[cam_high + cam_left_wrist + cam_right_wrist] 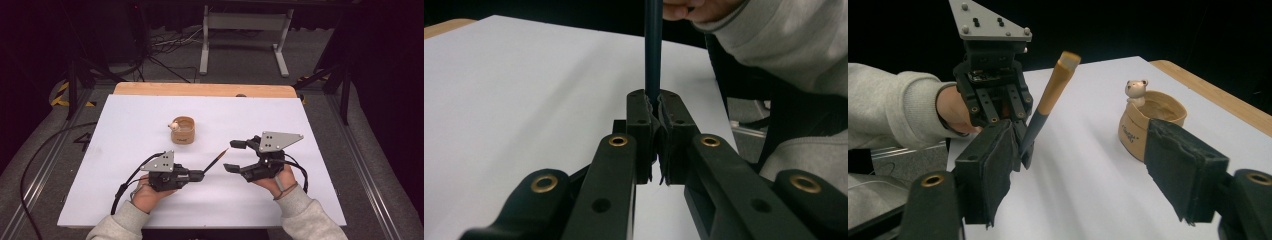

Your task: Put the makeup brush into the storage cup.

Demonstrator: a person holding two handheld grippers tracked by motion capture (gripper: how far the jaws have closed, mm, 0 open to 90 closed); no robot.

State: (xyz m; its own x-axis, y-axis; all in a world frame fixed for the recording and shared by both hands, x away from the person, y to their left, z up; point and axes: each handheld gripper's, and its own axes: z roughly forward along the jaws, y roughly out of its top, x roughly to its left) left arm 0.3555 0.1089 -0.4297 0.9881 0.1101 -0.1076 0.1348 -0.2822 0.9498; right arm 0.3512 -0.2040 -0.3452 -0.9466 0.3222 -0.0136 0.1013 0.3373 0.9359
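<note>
My left gripper (200,175) is shut on the dark end of a slim brush-like stick (216,160) that slants up and to the right over the white tabletop (125,200). In the left gripper view the stick (653,50) rises straight from between the closed jaws of the gripper (653,105). My right gripper (231,156) stands open just right of the stick's tip, nothing between its jaws. The right gripper view shows its pads (993,160) wide apart, the stick's brown shaft (1053,100) with a pale end, and the left gripper (1020,145) holding it.
A small tan cup (183,131) with a little bear figure (174,125) on its rim stands at mid-table behind the grippers, and shows again as a cup (1148,120) at the right. A wooden edge (200,90) runs along the far side. Grey sleeves enter from below.
</note>
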